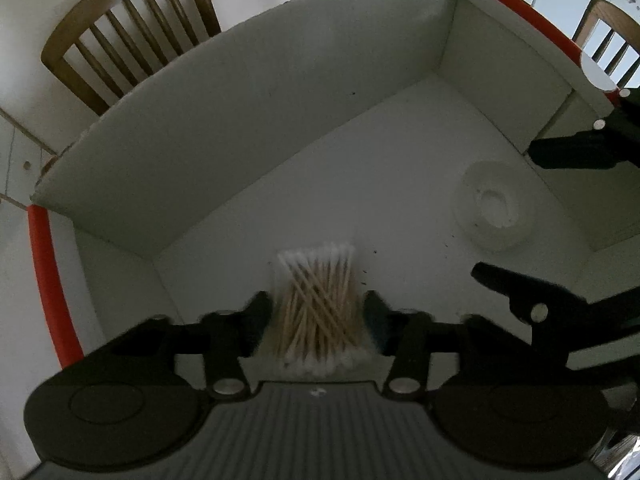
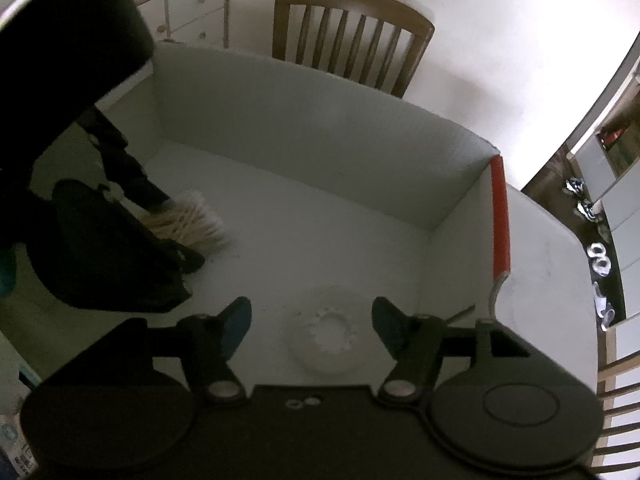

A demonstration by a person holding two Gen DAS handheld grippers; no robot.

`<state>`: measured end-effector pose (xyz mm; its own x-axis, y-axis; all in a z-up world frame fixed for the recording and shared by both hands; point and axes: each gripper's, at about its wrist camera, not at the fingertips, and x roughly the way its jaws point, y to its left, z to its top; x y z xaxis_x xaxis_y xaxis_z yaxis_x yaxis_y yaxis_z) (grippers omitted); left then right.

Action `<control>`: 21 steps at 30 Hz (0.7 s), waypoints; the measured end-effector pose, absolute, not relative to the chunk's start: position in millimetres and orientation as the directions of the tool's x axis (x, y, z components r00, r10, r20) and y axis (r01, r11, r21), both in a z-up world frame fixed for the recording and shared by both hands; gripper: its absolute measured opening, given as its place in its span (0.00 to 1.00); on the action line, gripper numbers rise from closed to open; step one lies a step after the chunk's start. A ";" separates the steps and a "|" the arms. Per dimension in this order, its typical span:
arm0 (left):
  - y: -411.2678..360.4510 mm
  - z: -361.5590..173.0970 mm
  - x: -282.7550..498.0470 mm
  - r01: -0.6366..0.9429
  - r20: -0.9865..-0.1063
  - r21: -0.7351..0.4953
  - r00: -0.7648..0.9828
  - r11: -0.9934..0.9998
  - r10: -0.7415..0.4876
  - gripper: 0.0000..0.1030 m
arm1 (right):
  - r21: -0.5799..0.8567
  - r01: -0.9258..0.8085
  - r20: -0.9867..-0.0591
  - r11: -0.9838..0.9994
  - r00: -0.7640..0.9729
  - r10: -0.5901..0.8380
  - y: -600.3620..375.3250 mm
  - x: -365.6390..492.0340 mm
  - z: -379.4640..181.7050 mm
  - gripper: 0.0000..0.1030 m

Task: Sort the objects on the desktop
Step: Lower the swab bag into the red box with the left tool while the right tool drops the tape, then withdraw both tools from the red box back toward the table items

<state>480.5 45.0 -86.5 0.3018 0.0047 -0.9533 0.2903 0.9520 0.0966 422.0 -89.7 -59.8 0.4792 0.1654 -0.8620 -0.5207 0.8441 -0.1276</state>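
Landmark: white box (image 1: 248, 128) with red-taped edges, open on top.
Cotton swabs (image 1: 316, 308): bundled pack lying on the box floor, near its left wall.
Left gripper (image 1: 316, 320): jaws apart, flanking the swabs, pads clear.
White ring (image 2: 324, 338): on the box floor, near the right wall.
Right gripper (image 2: 312, 326): jaws wide, straddling the ring, not gripping.

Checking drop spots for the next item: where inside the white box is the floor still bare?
Bare floor runs along the long back wall of the white box, and between the cotton swab pack and the white round holder. Crowded: the near strip, where the left tool straddles the swabs and the right tool straddles the holder.
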 end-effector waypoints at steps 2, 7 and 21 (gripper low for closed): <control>46.5 -84.4 479.7 0.283 -0.950 0.096 0.312 0.954 0.003 0.72 | -0.123 -0.517 -0.861 0.847 0.480 0.168 -92.5 421.0 -58.0 0.70; 43.3 -77.2 471.1 0.283 -0.941 0.115 0.339 0.952 0.013 0.73 | -0.130 -0.516 -0.857 0.847 0.488 0.165 -93.4 421.7 -51.2 0.72; 39.8 -23.8 442.5 0.240 -0.896 0.108 0.443 0.965 -0.010 0.74 | -0.133 -0.507 -0.817 0.851 0.542 0.196 -107.0 397.4 -2.1 0.75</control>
<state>442.5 39.8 -23.8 0.4431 -0.0105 -0.8964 0.2404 0.9647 0.1076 397.4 -107.0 -2.1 0.5421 0.1958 -0.8172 -0.5075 0.8514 -0.1327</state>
